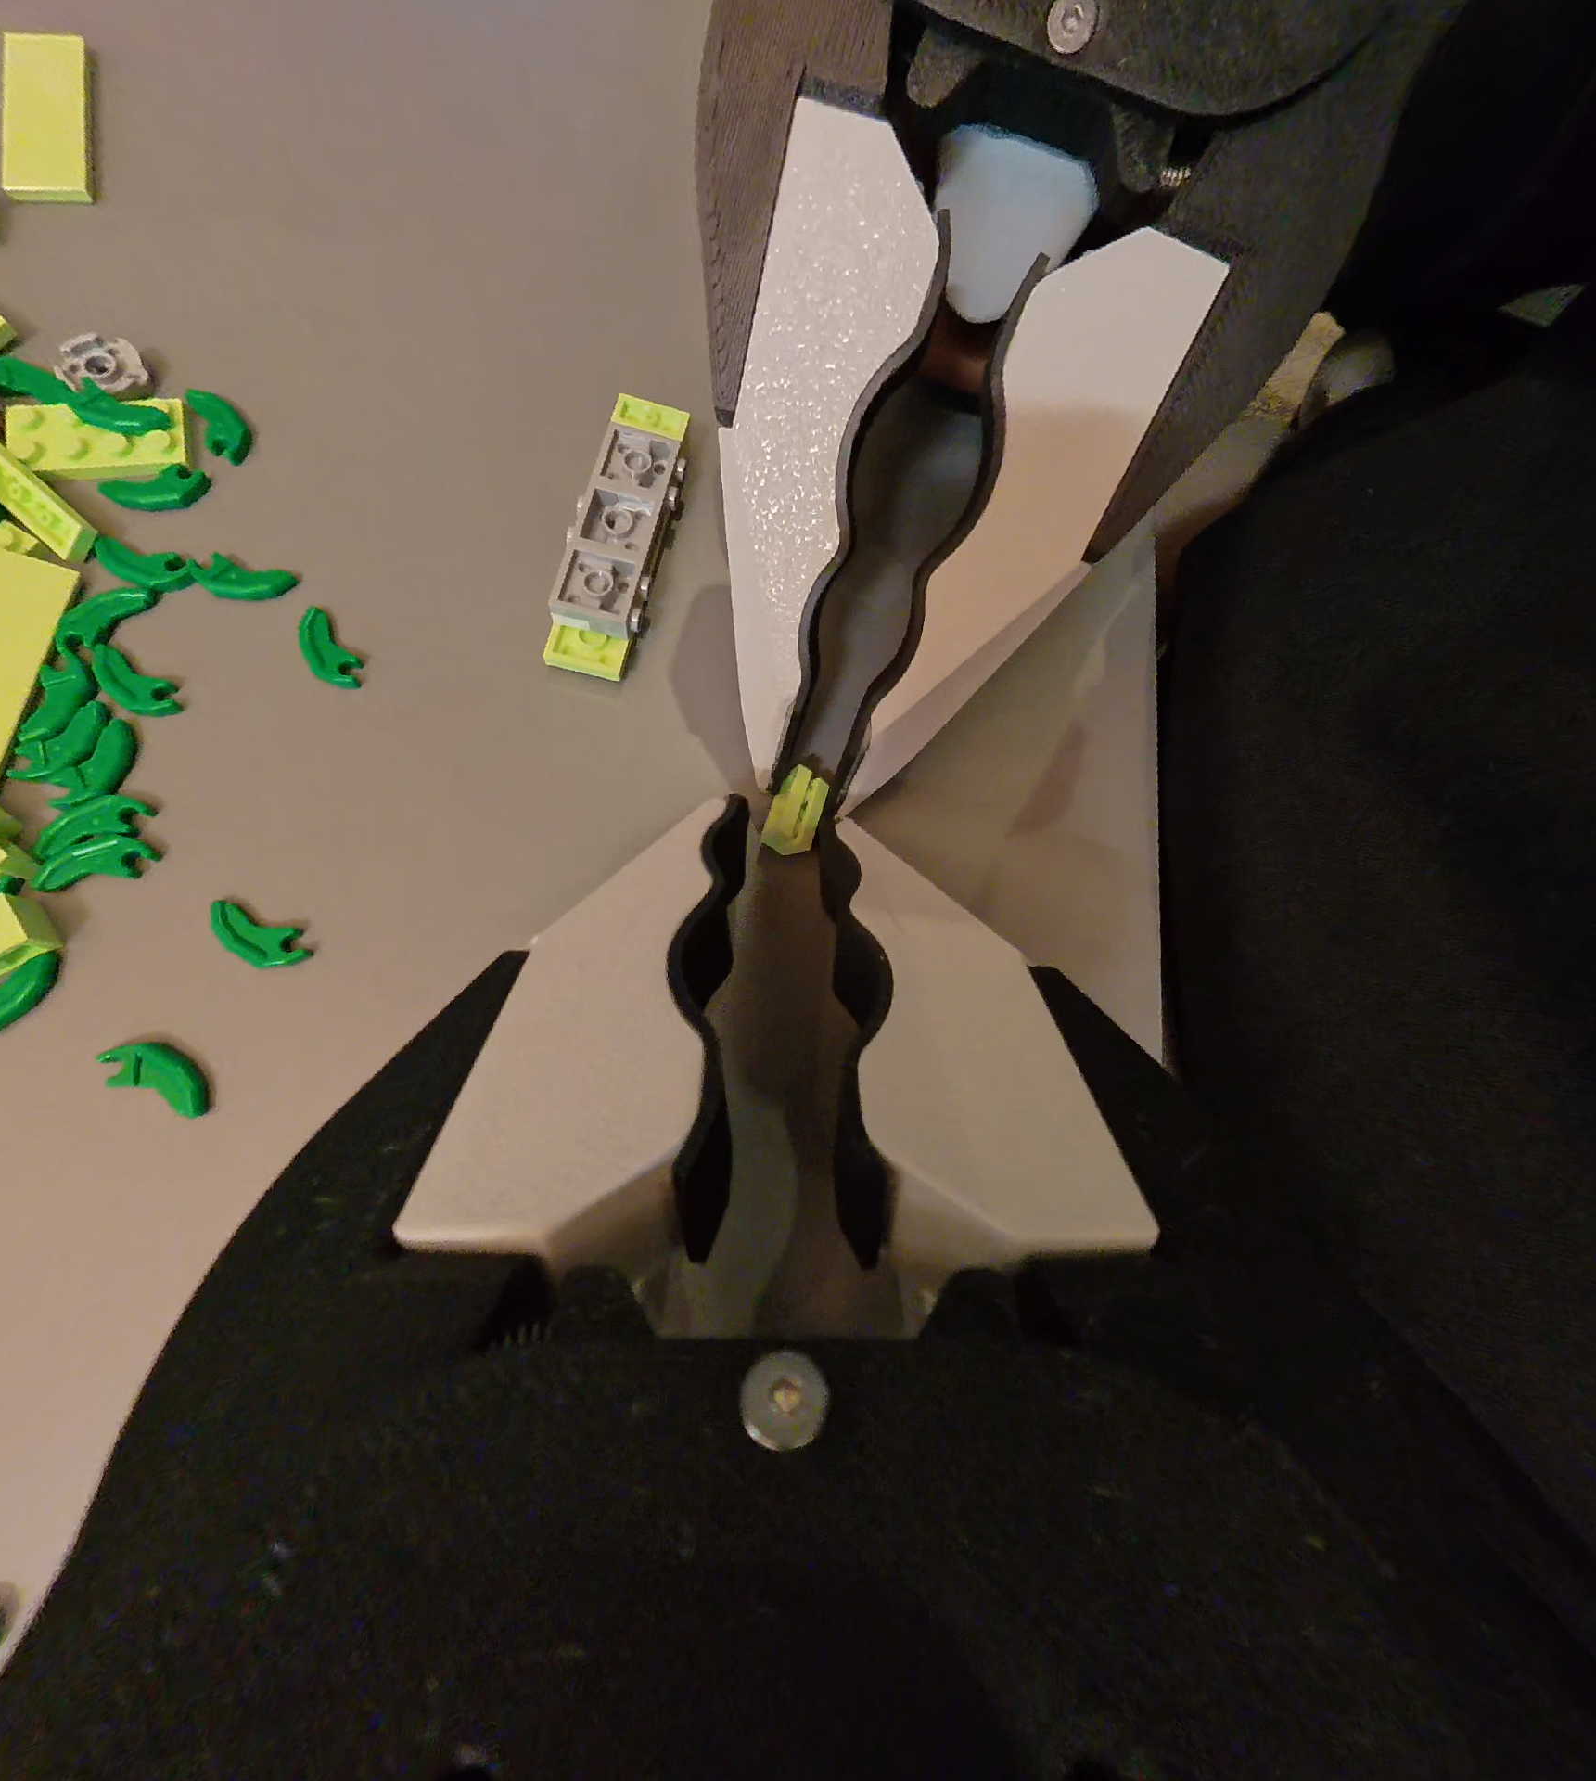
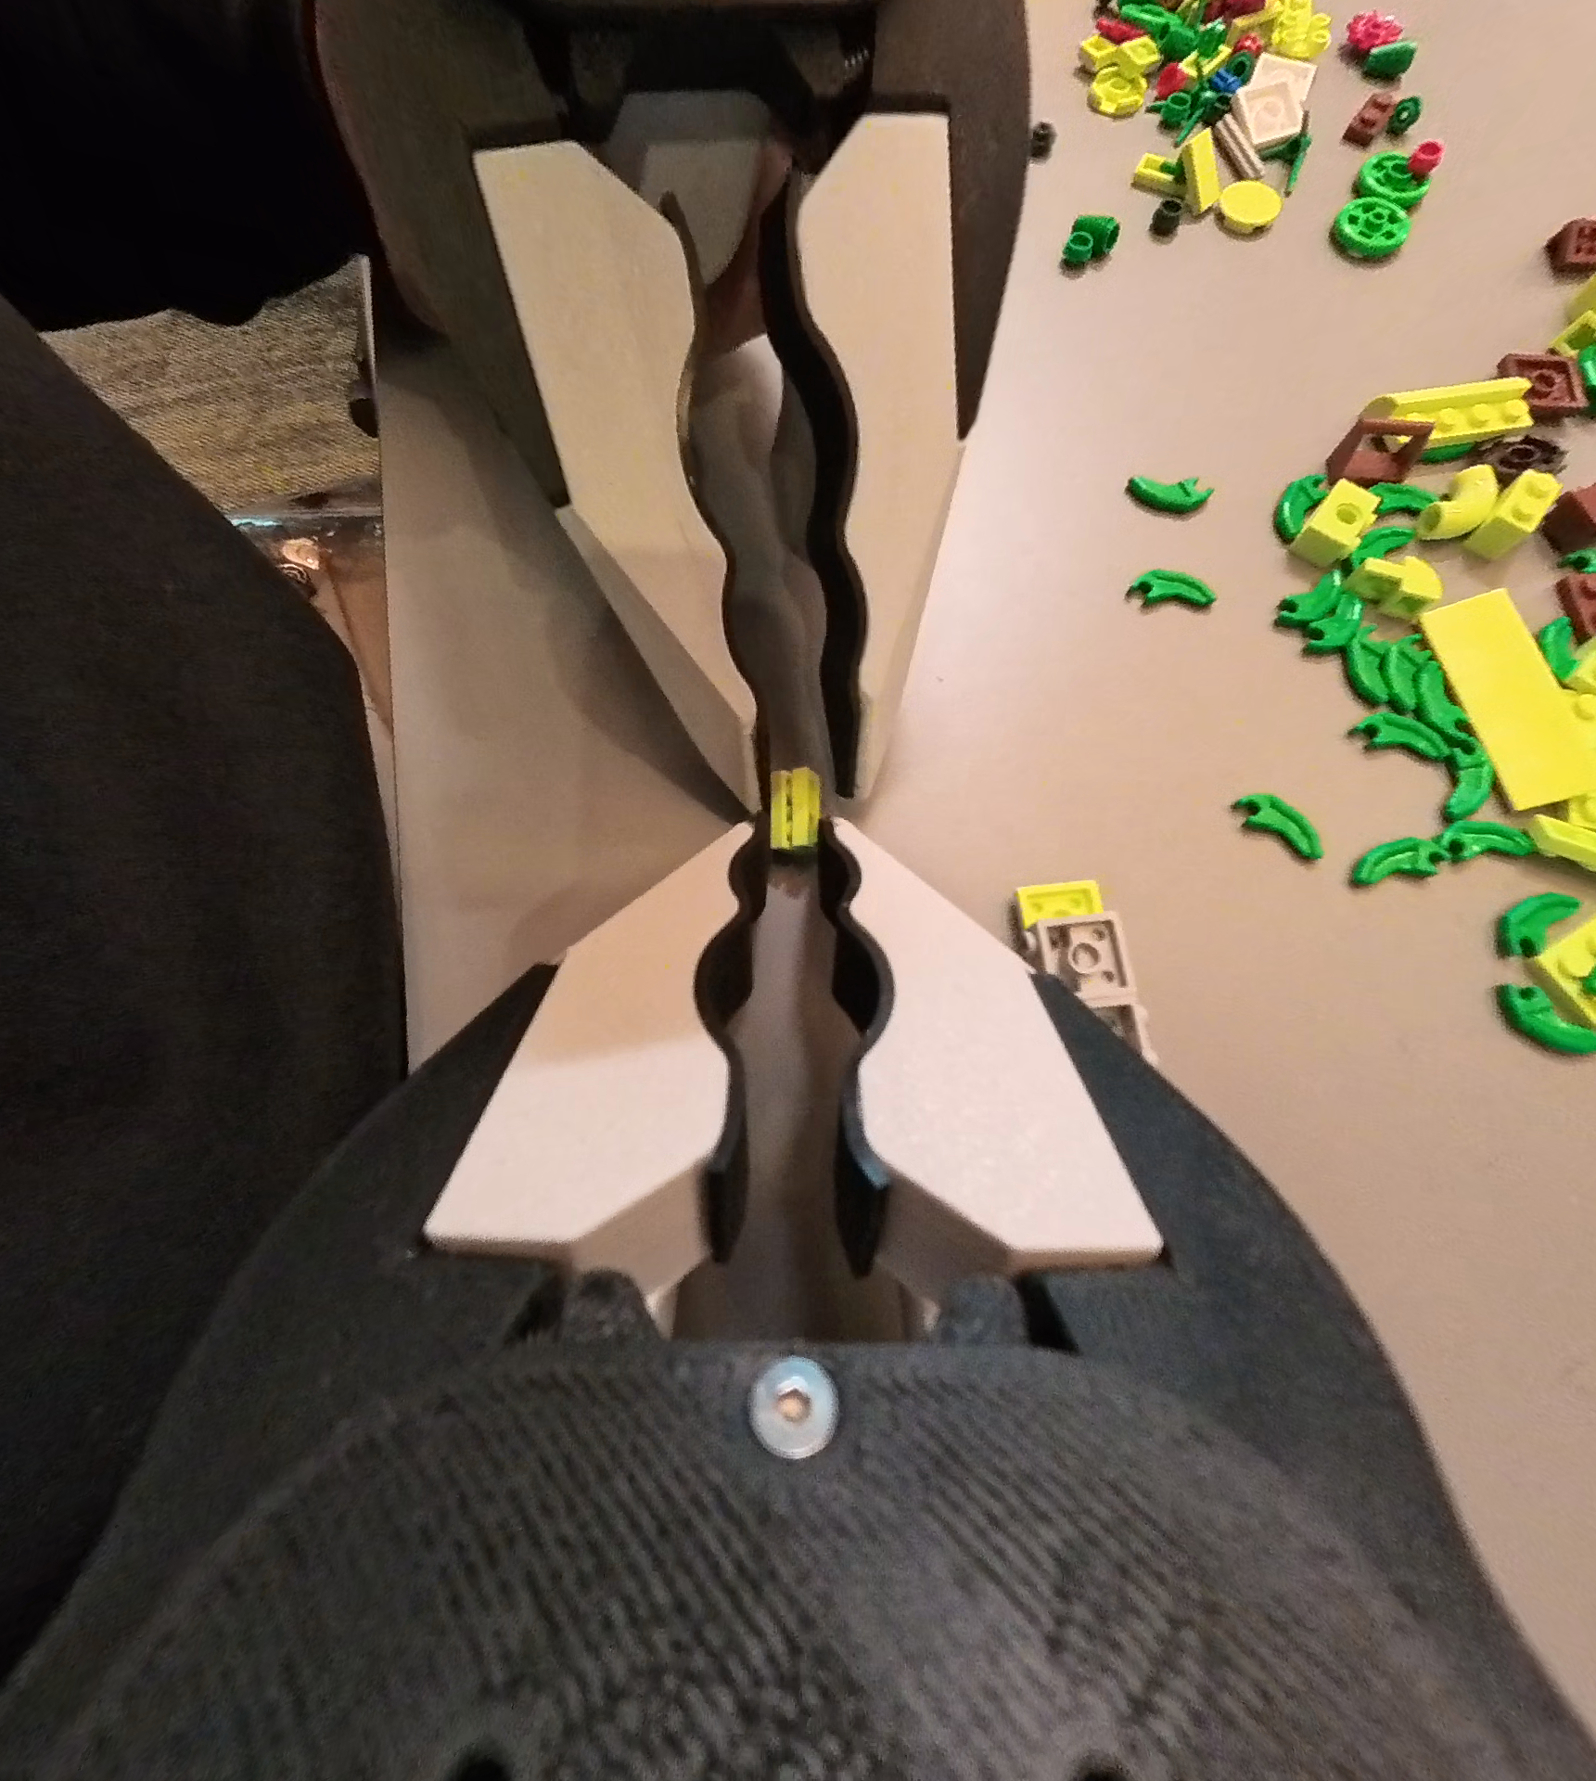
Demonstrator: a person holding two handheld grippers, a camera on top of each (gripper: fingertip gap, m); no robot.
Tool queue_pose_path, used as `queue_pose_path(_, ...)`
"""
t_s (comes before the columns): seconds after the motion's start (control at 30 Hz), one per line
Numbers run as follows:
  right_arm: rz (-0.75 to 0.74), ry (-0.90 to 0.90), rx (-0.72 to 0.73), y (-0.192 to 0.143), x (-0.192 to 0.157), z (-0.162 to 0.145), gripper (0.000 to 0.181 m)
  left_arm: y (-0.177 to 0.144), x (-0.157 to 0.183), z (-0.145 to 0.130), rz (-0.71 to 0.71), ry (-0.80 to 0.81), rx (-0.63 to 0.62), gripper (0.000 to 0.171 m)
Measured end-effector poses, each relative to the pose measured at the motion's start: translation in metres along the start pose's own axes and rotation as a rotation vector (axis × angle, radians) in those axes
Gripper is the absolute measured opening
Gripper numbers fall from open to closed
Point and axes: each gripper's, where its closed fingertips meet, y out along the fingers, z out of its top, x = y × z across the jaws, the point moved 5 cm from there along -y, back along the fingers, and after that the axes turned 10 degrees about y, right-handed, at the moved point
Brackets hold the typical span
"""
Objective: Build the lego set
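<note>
Your left gripper [image 1: 789, 819] and right gripper [image 2: 794, 834] meet tip to tip above the surface [image 1: 408, 289], and the small lime piece [image 1: 796, 808] sits pinched where the four tips converge. Both pairs of fingers stand narrow around it; which pair truly bears it, you cannot tell. From the left wrist view you see the grey-and-lime assembly [image 1: 615, 535] whole, lying just left of the lime piece, with loose green leaves [image 1: 90, 732] and lime plates beyond it. The right wrist view hides half that assembly behind your right gripper, yet shows a far heap of red, brown and white pieces [image 2: 1237, 87] the other view misses.
</note>
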Motion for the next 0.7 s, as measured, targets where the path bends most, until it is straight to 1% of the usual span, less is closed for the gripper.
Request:
queue_pose_path(0.1, 0.012, 0.016, 0.0, -0.0003, 0.0008, 0.0002, 0.007, -0.0003, 0.0016, 0.0003, 0.001, 0.016, 0.001, 0.006)
queue_pose_path(0.27, 0.015, 0.015, -0.002, -0.0001, 0.0025, 0.0003, 0.01, 0.0007, 0.0021, -0.0003, -0.001, 0.02, -0.009, 0.006)
queue_pose_path(0.7, -0.036, -0.22, 0.023, -0.001, -0.002, 0.0002, 0.006, 0.0003, 0.0012, -0.0012, -0.037, -0.019, -0.002, 0.005)
